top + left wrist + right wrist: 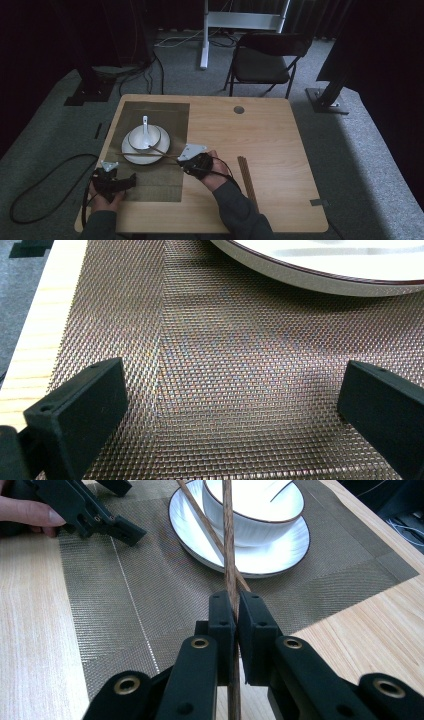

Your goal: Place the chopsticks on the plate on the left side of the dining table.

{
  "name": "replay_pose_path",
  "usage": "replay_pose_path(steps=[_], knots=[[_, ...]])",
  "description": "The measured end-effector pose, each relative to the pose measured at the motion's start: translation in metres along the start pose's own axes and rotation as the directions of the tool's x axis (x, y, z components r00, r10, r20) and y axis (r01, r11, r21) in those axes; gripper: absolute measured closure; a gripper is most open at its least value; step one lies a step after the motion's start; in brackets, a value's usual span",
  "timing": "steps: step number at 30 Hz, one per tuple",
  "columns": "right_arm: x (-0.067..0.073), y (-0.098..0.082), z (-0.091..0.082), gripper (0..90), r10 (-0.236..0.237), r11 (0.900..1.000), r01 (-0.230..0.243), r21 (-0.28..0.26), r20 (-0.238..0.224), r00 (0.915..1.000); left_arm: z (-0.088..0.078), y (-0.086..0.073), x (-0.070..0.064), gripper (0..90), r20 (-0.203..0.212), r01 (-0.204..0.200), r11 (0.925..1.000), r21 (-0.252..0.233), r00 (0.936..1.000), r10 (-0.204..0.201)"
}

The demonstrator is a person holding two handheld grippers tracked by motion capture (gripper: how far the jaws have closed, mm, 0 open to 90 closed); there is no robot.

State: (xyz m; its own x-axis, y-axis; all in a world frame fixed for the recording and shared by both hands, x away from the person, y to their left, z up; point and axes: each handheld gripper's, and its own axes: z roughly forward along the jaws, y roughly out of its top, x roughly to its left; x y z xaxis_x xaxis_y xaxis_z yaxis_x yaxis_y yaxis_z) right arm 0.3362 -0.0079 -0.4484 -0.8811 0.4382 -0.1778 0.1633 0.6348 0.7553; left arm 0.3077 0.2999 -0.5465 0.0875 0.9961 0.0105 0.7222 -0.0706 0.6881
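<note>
A white plate (pixel 131 156) with a white bowl (pixel 145 136) and a white spoon (pixel 145 125) sits on a woven placemat (pixel 155 112). My right gripper (pixel 235 600) is shut on a wooden chopstick (pixel 229 540) that reaches over the bowl (pixel 260 525). A second chopstick (pixel 202 515) lies slanted across the plate (pixel 200 540). In the high view the right gripper (pixel 181 161) is just right of the plate. My left gripper (pixel 232 390) stands open over the placemat (pixel 225 340), short of the plate's rim (pixel 320 277), with nothing between its jaws; in the high view the left gripper (pixel 131 180) is at the mat's near left.
More dark chopsticks (pixel 246 177) lie on the bare wood right of my right arm. A round hole (pixel 239 109) marks the table's far side. A black chair (pixel 265 60) stands behind the table, and a cable (pixel 45 185) loops on the floor at left.
</note>
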Motion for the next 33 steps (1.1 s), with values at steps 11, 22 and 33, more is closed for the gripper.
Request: replay_pose_path(steps=[11,22,33], knots=[[0.001,0.006,0.004,85.1,-0.020,1.000,0.020,-0.001,-0.009,0.9998,0.000,0.000,0.000,0.1,0.000,0.000,1.0000,0.000,1.0000,0.000],[0.002,0.009,0.012,85.1,-0.033,0.999,0.033,0.001,-0.021,0.9993,0.000,0.000,0.000,0.1,0.000,-0.001,1.0000,0.001,1.0000,0.001],[0.001,0.019,0.019,85.1,-0.060,0.998,0.060,0.004,-0.028,0.9978,0.000,0.000,0.000,0.1,0.000,0.000,1.0000,0.000,1.0000,0.000]])
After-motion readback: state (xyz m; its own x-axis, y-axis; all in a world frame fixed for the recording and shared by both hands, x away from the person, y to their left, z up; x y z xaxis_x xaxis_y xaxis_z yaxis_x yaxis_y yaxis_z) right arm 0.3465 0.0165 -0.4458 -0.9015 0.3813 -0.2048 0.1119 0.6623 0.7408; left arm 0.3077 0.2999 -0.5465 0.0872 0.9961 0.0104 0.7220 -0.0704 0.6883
